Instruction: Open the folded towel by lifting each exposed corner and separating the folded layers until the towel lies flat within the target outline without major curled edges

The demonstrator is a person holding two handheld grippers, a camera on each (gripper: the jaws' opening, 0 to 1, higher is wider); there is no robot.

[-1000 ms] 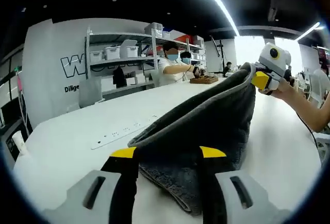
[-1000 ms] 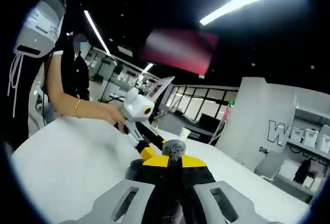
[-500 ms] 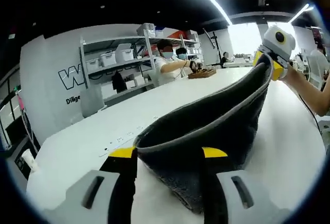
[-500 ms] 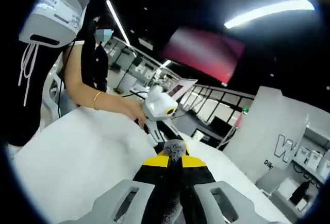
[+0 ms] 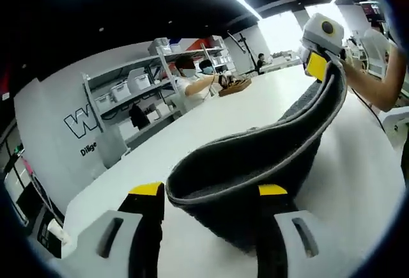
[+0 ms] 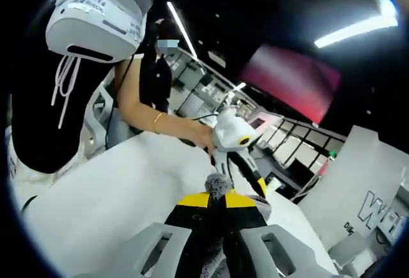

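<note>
Across the white table [image 5: 211,124] in the left gripper view, we see shelves [image 5: 137,89] with storage boxes against a grey wall at far left, and two people [image 5: 192,80] working at the table's far end. At the bottom of that view the left gripper [image 5: 209,192] rises with its yellow-tipped jaws set wide; the dark grey towel [image 5: 255,156] sags between them, and we cannot tell whether either jaw actually grips it. From there the towel's pale-edged hem sweeps up and to the right as a lifted, curved band, clear of the table along most of its length. At upper right the right gripper [image 5: 317,64] has its jaws closed on the towel's far corner, with a hand [image 5: 358,77] and forearm behind it. Turning to the right gripper view, we see a person in a dark top at left, an arm with a bracelet [image 6: 156,119] reaching over the table [image 6: 115,188]. Just right of that arm the left gripper [image 6: 261,187] hangs over the table. At bottom centre the right gripper [image 6: 216,196] has its jaws pinched tight on a tuft of towel [image 6: 217,183] that pokes up between the yellow tips.
</note>
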